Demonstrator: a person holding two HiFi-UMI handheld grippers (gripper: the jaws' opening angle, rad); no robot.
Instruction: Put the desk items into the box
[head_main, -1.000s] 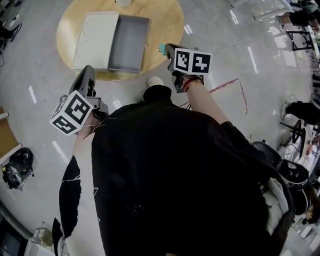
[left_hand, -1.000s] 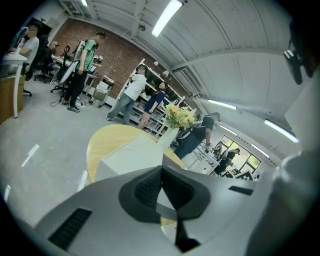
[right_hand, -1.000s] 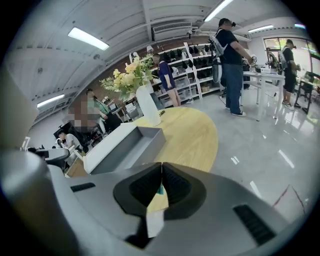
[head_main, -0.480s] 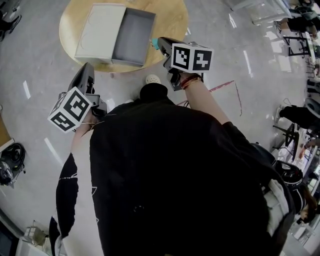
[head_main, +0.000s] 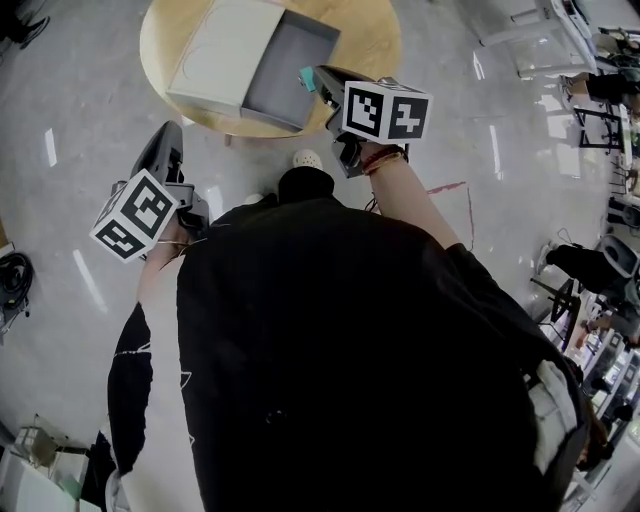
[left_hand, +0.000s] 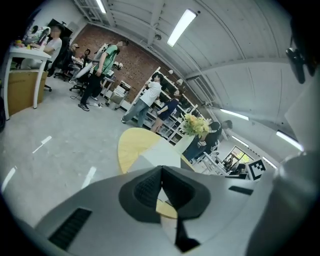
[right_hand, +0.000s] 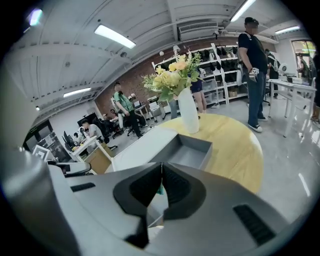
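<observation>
Pinching a small teal item (head_main: 304, 78), the right gripper (head_main: 312, 76) hangs at the near wall of the grey box (head_main: 290, 60) just ahead; releasing early could drop it onto the worktop (head_main: 375, 35). The left gripper (head_main: 170, 130) is closed, empty.

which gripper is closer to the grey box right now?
Right. The right gripper, shut on a teal item, is at the grey box's near corner over the table; the left gripper hangs over the floor, short of the table.
</observation>
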